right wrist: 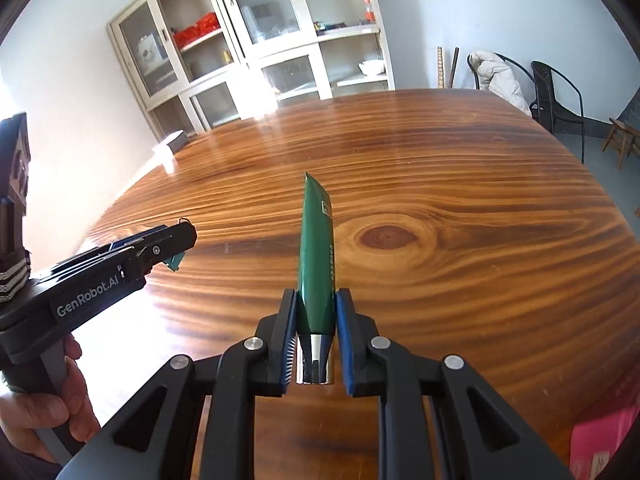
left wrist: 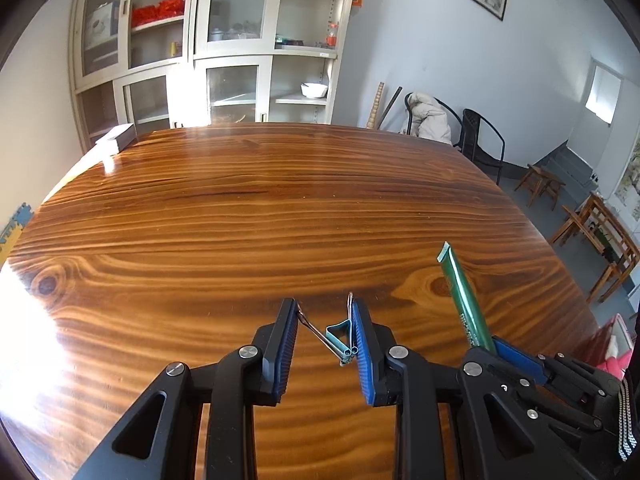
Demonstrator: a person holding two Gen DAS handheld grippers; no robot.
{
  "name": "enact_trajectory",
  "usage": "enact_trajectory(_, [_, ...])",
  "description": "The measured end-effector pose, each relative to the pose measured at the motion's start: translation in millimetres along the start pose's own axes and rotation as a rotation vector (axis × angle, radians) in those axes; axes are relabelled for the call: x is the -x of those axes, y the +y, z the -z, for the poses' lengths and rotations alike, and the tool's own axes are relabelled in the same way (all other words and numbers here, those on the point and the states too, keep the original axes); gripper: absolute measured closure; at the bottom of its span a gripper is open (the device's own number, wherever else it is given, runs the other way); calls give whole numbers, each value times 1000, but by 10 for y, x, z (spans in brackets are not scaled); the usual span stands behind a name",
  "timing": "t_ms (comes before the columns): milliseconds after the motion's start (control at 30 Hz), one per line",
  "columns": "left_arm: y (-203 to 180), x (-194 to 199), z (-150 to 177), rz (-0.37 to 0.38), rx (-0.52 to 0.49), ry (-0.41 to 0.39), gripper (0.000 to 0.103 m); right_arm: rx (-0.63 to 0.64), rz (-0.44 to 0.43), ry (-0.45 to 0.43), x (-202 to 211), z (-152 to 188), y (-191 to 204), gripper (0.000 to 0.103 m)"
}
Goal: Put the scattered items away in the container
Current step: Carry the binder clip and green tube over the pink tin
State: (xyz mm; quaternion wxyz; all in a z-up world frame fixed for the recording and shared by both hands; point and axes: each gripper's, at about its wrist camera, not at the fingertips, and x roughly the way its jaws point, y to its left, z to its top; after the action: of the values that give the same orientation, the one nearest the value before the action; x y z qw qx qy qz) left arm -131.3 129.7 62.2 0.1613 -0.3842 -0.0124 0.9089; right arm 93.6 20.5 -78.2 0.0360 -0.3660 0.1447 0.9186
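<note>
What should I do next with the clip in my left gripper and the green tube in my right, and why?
Probably carry both toward the pink container at the table's near right edge. The left gripper is shut on the binder clip, the right gripper is shut on the green tube, and both hang above the table.

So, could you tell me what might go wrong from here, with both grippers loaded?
1. The binder clip hangs askew in the left gripper, pinched by its wire handles; it may slip out.
2. The right gripper holds the green tube only near its cap, so it could pivot.
</note>
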Motion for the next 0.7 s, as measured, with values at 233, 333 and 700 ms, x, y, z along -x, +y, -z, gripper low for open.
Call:
enact_trajectory(233, [-222, 229, 176, 36, -47, -7, 74, -32, -17, -63, 498, 218, -25, 82])
enact_trajectory(333, [-362, 303, 265, 61, -79, -3, 74, -50, -12, -126, 763, 264, -44, 82])
enact_trajectory(700, [-1166, 579, 595, 196, -224, 10, 74, -178, 43, -230, 1674, 826, -537, 82])
